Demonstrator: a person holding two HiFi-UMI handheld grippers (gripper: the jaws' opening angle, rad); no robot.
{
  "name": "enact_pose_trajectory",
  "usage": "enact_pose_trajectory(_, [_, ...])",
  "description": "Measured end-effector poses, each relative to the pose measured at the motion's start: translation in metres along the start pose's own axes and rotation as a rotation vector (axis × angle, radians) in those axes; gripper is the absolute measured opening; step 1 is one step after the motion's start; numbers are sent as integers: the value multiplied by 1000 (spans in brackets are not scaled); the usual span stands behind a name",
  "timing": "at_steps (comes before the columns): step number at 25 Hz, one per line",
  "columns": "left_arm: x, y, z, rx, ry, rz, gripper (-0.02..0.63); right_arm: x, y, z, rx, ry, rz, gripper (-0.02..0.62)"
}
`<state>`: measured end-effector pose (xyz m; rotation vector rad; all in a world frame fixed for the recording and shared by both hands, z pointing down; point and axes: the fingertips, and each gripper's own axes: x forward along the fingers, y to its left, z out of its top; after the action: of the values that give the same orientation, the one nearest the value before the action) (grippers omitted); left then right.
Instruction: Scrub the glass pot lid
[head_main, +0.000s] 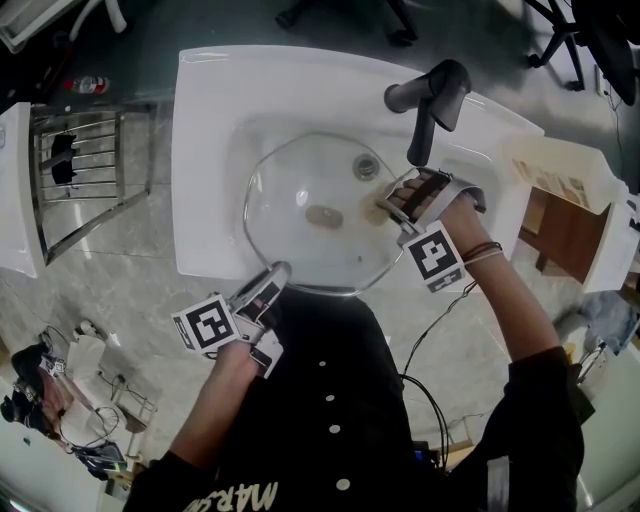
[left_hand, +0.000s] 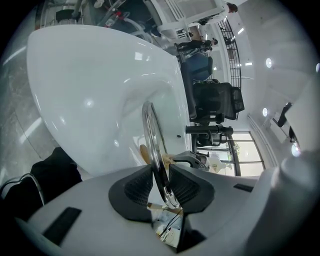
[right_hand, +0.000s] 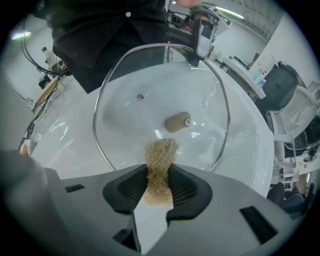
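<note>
Mid-scrub, seemingly — left tongs (head_main: 272, 286) clamp the round clear glass pot lid (head_main: 305, 185), right tongs (head_main: 396, 206) grip a tan fibrous scrubber (right_hand: 159, 167) (wiping likely unfinished).

Your glass lid (head_main: 285, 185) is clear with a tan knob (head_main: 323, 215), the sink (head_main: 203, 150) white, the scrubber (right_hand: 160, 167) straw-yellow.

Bright even light, basin (head_main: 205, 150) glare, fisheye edge distortion.
</note>
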<state>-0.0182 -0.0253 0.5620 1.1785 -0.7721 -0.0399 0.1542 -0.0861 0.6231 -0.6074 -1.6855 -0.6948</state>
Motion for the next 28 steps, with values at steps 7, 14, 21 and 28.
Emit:
enact_pose_trajectory(7, [-1,3,0,16,4,23,118,-6,11,-3,-77,35,73,135])
enact_pose_trajectory(14, [1,0,-1,0,-8,-2,117,-14,-51,21,143,-96,-222,138])
enact_pose_trajectory(21, [-3,6,-1,14,2,38,117,-13,-128,100,138,-247,-440,138])
enact_pose_trajectory(28, [-1,4,-1,24,11,26,118,-5,-151,147,116,-339,-476,138])
